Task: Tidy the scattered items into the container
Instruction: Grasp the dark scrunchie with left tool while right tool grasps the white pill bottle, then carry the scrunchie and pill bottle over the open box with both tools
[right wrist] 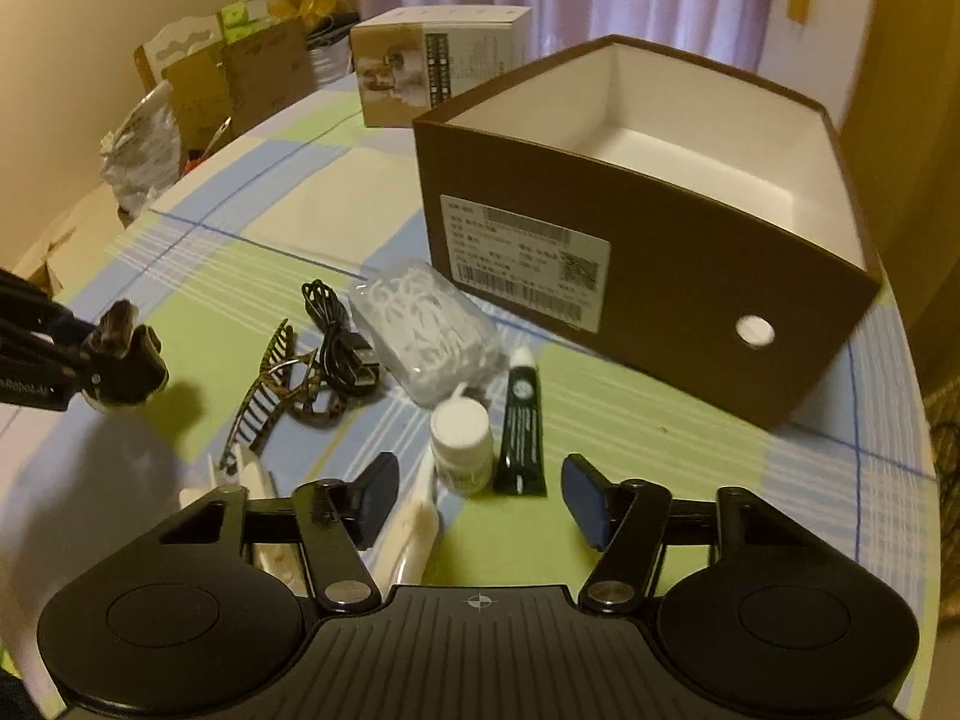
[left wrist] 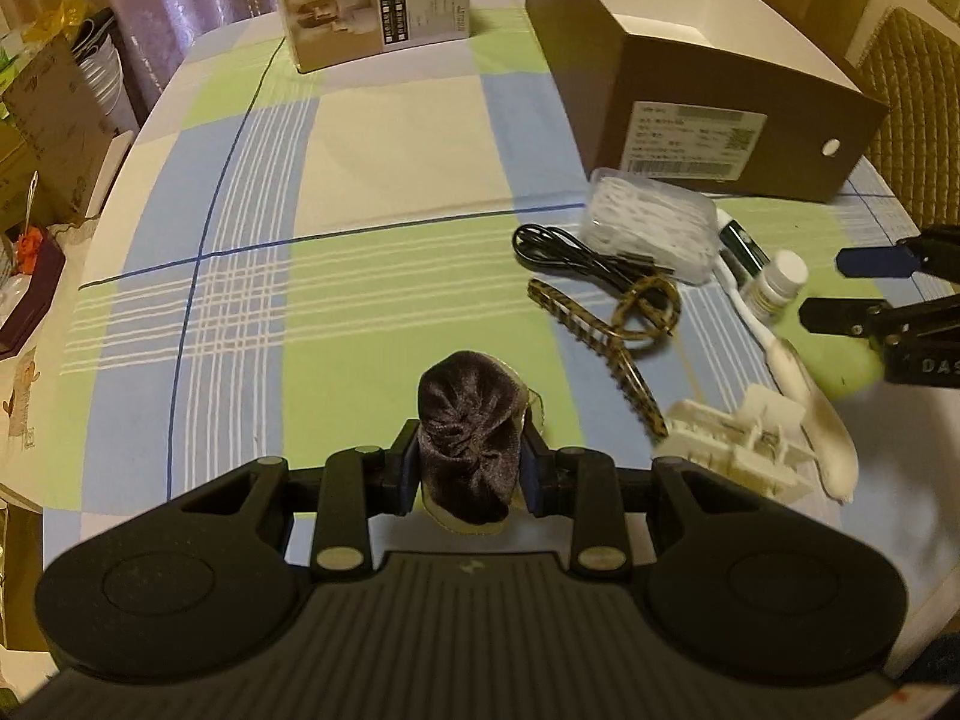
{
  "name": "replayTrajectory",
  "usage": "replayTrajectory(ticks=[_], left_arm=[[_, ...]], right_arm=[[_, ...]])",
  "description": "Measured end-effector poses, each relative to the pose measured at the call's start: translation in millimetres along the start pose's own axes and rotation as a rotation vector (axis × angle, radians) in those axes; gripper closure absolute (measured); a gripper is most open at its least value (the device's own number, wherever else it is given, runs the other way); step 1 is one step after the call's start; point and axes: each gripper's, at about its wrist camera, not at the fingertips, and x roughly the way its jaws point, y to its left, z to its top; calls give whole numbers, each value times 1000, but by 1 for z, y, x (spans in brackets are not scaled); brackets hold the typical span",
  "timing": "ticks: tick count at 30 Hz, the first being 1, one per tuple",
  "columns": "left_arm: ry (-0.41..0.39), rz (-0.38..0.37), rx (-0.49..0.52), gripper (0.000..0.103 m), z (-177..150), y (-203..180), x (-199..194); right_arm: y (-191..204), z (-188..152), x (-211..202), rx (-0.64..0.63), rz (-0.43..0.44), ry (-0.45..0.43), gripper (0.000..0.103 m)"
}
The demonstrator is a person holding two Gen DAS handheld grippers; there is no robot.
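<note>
The left gripper [left wrist: 468, 468] has its jaws clamped on a dark velvet scrunchie [left wrist: 465, 420], lifted clear of the checked tablecloth [left wrist: 372, 138], so the step in hand looks like carrying this one item to the container. The brown box [left wrist: 708, 90], open-topped and white inside, stands on the table at about one o'clock from these jaws and well apart from them; the next move calls for a swing up and over its near wall before letting go, high enough that the soft fabric does not catch the rim. The right gripper [right wrist: 480, 495] hovers with its jaws wide and nothing between them, just short of a white-capped bottle [right wrist: 461, 447] and a dark green tube [right wrist: 521, 426] at its twelve o'clock, probably lining up the following pick. Outward from there I count the scattered things still on the cloth: one clear case of white picks [right wrist: 423, 336] at eleven o'clock, one coiled black cable [right wrist: 336, 342] beside it at ten, one tortoiseshell claw clip [right wrist: 270, 390] touching the cable, one white clip [left wrist: 738, 444], and one toothbrush [left wrist: 786, 354] running under the jaws. That makes seven on the table and one in hand; what I can see of the box interior is empty. A second, printed carton [right wrist: 432, 66] stands beyond at eleven o'clock, apparently not part of the job.
</note>
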Motion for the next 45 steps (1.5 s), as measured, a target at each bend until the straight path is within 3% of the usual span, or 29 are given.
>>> replayTrajectory(ticks=[13, 32, 45], left_arm=[[13, 0, 0, 76, 9, 3, 11], [-16, 13, 21, 76, 18, -2, 2], [-135, -50, 66, 76, 41, -23, -41]], right_arm=[[6, 10, 30, -37, -15, 17, 78], [-1, 4, 0, 22, 4, 9, 79], [-23, 1, -53, 98, -25, -34, 79]])
